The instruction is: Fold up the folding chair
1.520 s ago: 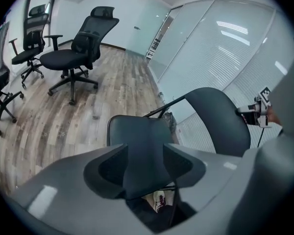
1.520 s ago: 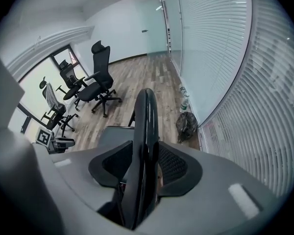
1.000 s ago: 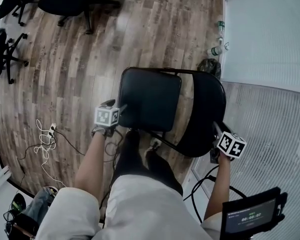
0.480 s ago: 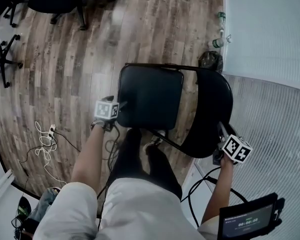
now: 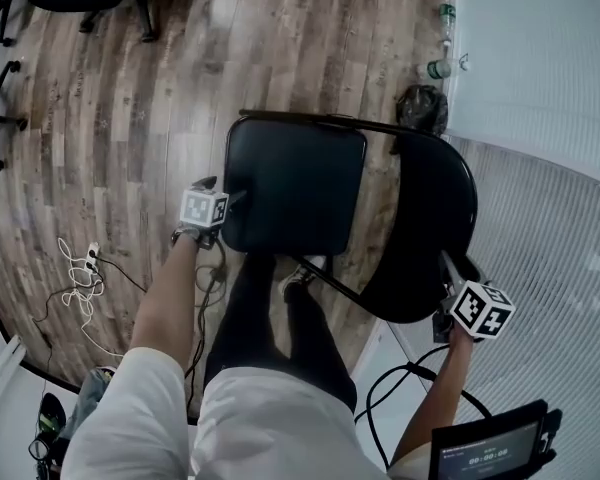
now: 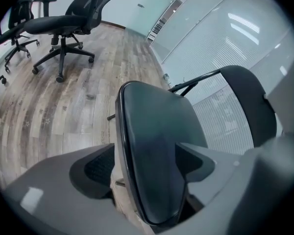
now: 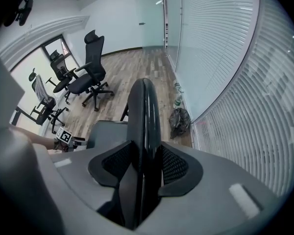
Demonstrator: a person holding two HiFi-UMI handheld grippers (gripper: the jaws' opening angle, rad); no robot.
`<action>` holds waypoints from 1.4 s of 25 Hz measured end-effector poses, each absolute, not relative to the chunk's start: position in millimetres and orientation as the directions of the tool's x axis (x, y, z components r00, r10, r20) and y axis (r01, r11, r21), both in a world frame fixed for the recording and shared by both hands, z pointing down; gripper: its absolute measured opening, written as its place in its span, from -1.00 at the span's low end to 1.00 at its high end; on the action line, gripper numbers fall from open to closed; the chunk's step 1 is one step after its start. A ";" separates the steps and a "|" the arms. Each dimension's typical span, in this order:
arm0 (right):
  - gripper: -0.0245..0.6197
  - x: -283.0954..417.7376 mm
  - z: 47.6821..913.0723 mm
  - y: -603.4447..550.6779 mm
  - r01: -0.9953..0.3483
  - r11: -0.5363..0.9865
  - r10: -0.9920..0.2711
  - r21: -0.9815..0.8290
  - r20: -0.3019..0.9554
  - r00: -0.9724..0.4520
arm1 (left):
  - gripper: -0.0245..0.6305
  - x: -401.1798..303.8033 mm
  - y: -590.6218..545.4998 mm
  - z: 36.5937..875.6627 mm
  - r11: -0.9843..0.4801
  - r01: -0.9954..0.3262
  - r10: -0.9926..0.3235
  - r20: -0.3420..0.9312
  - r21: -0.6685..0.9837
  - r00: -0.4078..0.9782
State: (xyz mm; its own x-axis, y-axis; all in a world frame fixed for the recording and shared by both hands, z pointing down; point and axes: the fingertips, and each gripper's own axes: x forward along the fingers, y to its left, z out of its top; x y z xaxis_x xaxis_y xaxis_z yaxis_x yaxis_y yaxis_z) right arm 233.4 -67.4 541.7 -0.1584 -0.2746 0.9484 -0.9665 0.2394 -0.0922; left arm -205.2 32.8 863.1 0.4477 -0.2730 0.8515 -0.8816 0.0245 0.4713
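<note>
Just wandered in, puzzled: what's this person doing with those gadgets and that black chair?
A person stands over a black folding chair, a gripper in each hand. The right gripper is clamped on the edge of the backrest. The left gripper is at the side of the seat, its jaws opening with the seat edge between them. The chair is not yet folded.
</note>
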 end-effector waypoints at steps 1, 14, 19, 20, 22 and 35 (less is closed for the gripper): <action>-0.38 233.2 541.0 -66.4 -0.965 0.248 -0.267 -0.086 0.951 -0.154 | 0.26 -204.4 34.1 866.3 0.022 -0.881 -0.270 0.852 0.472 0.449; -0.38 229.7 549.3 -72.1 -0.956 0.277 -0.237 -0.097 0.957 -0.165 | 0.35 -190.4 20.9 891.1 0.094 -0.834 -0.319 0.810 0.544 0.492; -0.37 224.6 551.8 -72.6 -0.956 0.274 -0.254 -0.106 0.951 -0.178 | 0.37 -192.3 14.5 897.2 0.162 -0.826 -0.353 0.813 0.540 0.462; -0.38 223.9 552.1 -72.3 -0.954 0.277 -0.255 -0.114 0.949 -0.187 | 0.37 -192.5 14.7 898.5 0.165 -0.825 -0.354 0.813 0.541 0.462; -0.41 222.3 552.4 -71.6 -0.950 0.278 -0.248 -0.139 0.945 -0.211 | 0.37 -192.3 15.5 901.8 0.152 -0.825 -0.344 0.811 0.545 0.473; -0.38 219.4 555.4 -69.6 -0.947 0.288 -0.201 -0.142 0.958 -0.204 | 0.41 -185.2 13.1 915.0 0.132 -0.694 -0.351 0.688 0.708 0.635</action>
State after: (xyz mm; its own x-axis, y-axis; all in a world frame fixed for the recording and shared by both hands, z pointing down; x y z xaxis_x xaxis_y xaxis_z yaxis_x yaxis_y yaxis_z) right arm 219.4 -69.6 555.4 -0.2044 -0.2006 0.9581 -0.9471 0.2880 -0.1417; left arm -185.2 13.1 915.0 0.6354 -0.3511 0.6877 -0.6936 0.1319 0.7082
